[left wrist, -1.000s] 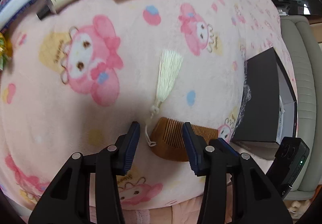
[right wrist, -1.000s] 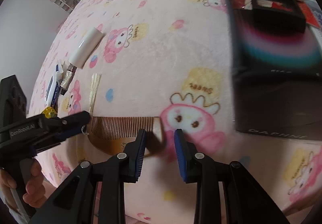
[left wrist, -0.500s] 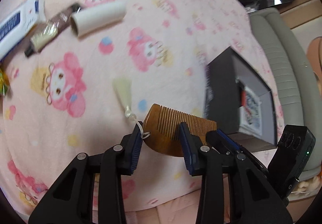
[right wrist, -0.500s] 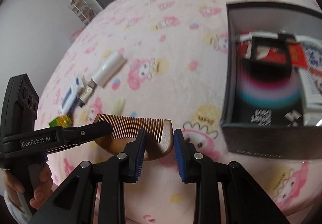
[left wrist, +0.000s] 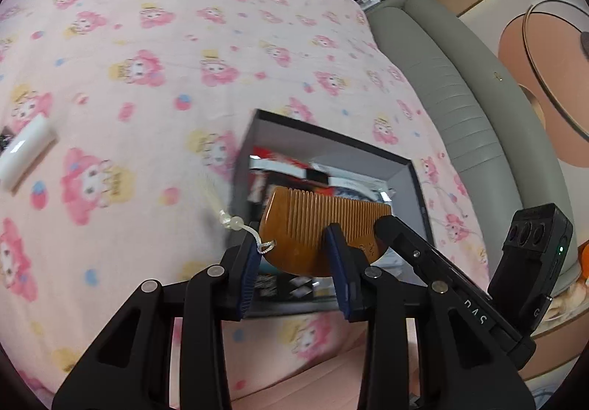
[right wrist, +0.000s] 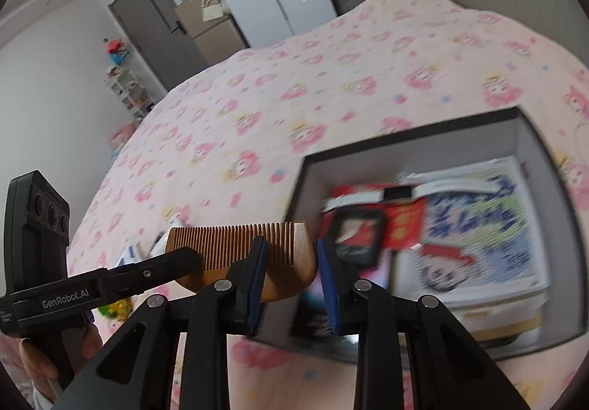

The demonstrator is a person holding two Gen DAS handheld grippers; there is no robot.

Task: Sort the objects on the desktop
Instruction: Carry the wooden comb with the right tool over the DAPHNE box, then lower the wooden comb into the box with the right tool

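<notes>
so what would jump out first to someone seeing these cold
The wooden comb, held in the air by both tongs, the left tongs at its tassel end and the right tongs at the other. Just behind it sits the open dark box of colourful packets on the pink cartoon blanket.

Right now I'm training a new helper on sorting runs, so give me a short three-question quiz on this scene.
1. True or false: the wooden comb lies flat on the pink blanket.
2. What holds the comb? A) the left gripper alone B) the right gripper alone C) both grippers
3. Fill in: below the comb sits an open ____ with things already in it.

Key
1. False: it is lifted off the blanket, its tassel trailing beside it.
2. C: each pair of jaws grips one end.
3. box
</notes>
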